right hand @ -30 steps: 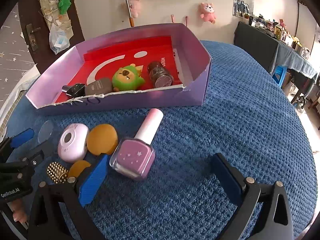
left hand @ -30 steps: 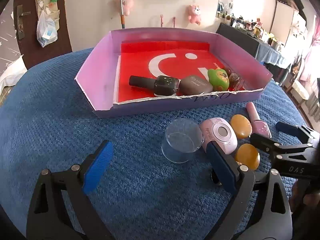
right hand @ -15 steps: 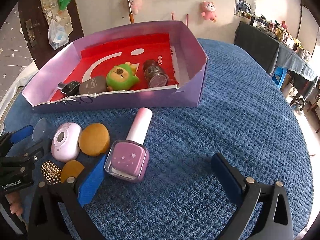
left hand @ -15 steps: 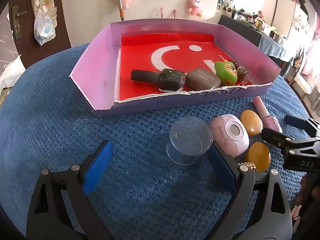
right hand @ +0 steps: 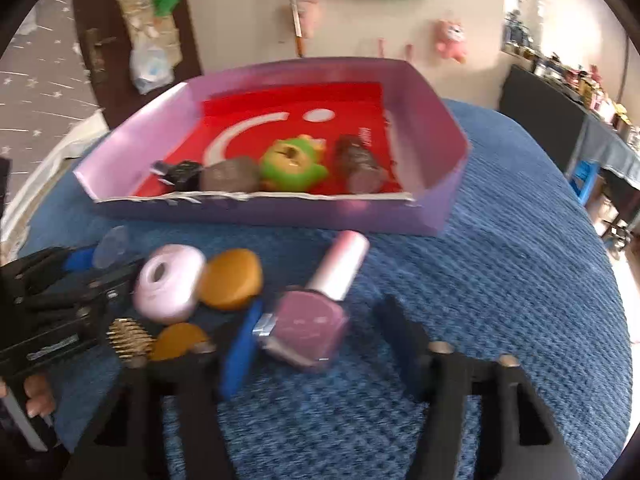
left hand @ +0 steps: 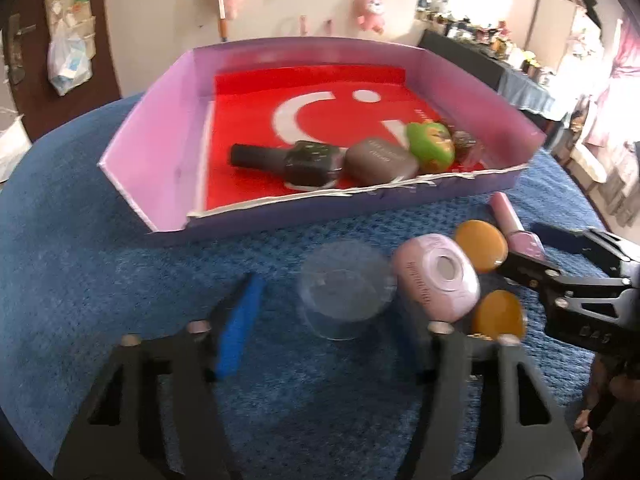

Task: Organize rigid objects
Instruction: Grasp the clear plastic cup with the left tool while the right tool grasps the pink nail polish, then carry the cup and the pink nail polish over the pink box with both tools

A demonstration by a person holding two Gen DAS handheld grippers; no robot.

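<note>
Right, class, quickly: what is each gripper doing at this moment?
Left gripper: open, jaws either side of the clear cup, holding nothing.
Right gripper: open, jaws either side of the pink nail polish bottle, holding nothing.

Both views are smeared by motion. My left claw [left hand: 326, 336] has its right finger blurred against the clear cup [left hand: 346, 294]. The gold brush [right hand: 130, 336], lower left, is half hidden behind my finger. The tray's [right hand: 436, 208] front wall hides the bottles' undersides.

Pink polish bottle [right hand: 308, 328] lies flat (cap [right hand: 344, 264] trayward).
</note>
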